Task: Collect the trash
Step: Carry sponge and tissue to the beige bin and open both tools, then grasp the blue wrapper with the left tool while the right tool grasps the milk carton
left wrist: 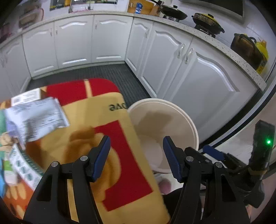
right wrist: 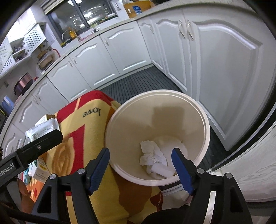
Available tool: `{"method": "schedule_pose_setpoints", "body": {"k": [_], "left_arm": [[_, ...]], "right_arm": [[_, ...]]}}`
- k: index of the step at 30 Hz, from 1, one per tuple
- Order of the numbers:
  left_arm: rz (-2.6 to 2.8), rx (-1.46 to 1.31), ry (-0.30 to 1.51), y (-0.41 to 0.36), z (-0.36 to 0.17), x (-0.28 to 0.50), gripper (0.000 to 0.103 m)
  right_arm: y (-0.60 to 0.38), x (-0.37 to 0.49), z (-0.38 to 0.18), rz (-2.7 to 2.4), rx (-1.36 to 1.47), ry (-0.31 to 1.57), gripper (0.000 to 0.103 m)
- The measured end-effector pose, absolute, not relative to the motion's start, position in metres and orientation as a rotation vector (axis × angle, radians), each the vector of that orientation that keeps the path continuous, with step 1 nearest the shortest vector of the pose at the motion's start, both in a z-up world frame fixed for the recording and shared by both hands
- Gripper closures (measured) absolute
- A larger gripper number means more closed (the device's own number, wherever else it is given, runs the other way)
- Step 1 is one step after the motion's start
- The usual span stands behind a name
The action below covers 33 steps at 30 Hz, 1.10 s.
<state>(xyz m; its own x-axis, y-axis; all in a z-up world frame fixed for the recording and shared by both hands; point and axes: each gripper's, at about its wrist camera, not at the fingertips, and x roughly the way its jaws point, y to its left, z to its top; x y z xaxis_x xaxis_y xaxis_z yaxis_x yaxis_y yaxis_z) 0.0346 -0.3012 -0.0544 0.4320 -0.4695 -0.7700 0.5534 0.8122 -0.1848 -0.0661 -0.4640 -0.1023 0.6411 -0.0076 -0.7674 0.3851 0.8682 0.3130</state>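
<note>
With both tools hanging above the patterned cloth (right wrist: 96, 131), nothing held: right gripper (right wrist: 140, 169) spread wide over the near rim of the bin (right wrist: 206, 124), left gripper (left wrist: 136, 155) likewise spread, over the cloth edge beside the bin (left wrist: 193, 125). No contact with anything in either view.

Already in the bin: crumpled tissue (right wrist: 151, 153) plus a pale flat piece (right wrist: 163, 169) against the near wall. Looks like two items, possibly more beneath; hard to separate white on white.

Left to collect, further out on the cloth, well apart from the bin: silver printed wrapper (left wrist: 37, 118), blurred in the left view; also visible from the right wrist (right wrist: 43, 129). Probably thin foil or plastic film, so very light, floppy, slick. Best pinched at a raised edge or corner rather than flat on. Will likely crumple and may slide out of a loose grip. Not fragile, so a firm squeeze is fine.

Behind the wrapper, a small carton (left wrist: 25, 96). Light but stiffer, so a grip across a narrow side looks workable. More packaging low at the left edge (left wrist: 22, 168); count unclear, partly cut off and blurred.

Count: bin 1, cloth 1, wrapper 1, carton at least 1, grippers 2.

Beyond: white cabinets (left wrist: 74, 43), pans on the counter (left wrist: 174, 12).
</note>
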Motion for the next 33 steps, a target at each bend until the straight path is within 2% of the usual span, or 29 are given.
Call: {"method": "schedule_pose_setpoints", "body": {"k": [15, 33], "left_arm": [[-0.49, 0.109, 0.835, -0.2, -0.034, 0.012, 0.041], [-0.197, -0.058, 0.942, -0.011, -0.057, 0.032, 0.041]], "right_arm": [[-0.385, -0.056, -0.068, -0.092, 0.382, 0.82, 0.025], [-0.264, -0.012, -0.068, 0.202, 0.228, 0.892, 0.021]]}}
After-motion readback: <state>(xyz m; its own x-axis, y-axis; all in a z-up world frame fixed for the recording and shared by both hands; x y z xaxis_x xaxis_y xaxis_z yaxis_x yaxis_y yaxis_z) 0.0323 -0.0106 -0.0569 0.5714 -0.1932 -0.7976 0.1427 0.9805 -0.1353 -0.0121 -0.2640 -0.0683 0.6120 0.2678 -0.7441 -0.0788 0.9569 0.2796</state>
